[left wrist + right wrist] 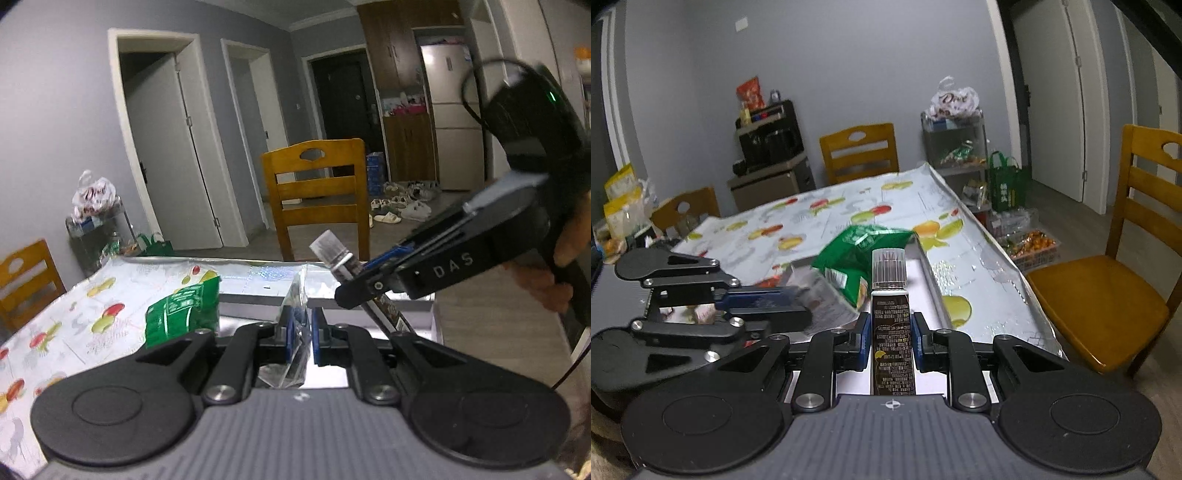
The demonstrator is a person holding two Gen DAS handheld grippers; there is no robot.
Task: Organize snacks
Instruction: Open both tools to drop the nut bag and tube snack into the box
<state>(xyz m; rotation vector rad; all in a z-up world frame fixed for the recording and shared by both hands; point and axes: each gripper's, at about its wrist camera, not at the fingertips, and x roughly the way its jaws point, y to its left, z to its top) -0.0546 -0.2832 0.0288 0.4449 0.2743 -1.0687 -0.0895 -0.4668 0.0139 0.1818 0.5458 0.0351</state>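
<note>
My right gripper (889,339) is shut on a dark brown tube with a clear ribbed cap (889,295), held upright over a white box (925,280). The tube (338,258) and the right gripper (360,288) also show in the left wrist view, above the box (369,295). My left gripper (301,338) is shut on a clear plastic packet (297,314) over the same box. It shows in the right wrist view (768,308) at the left. A green snack bag (862,247) leans on the box's far side and also shows in the left wrist view (184,308).
The box sits on a table with a fruit-print cloth (831,218). Wooden chairs stand at the right (1108,295), the far end (858,151) and ahead of the left gripper (319,192). A shelf with snacks (955,144) and a green bag (1006,184) stand by the wall.
</note>
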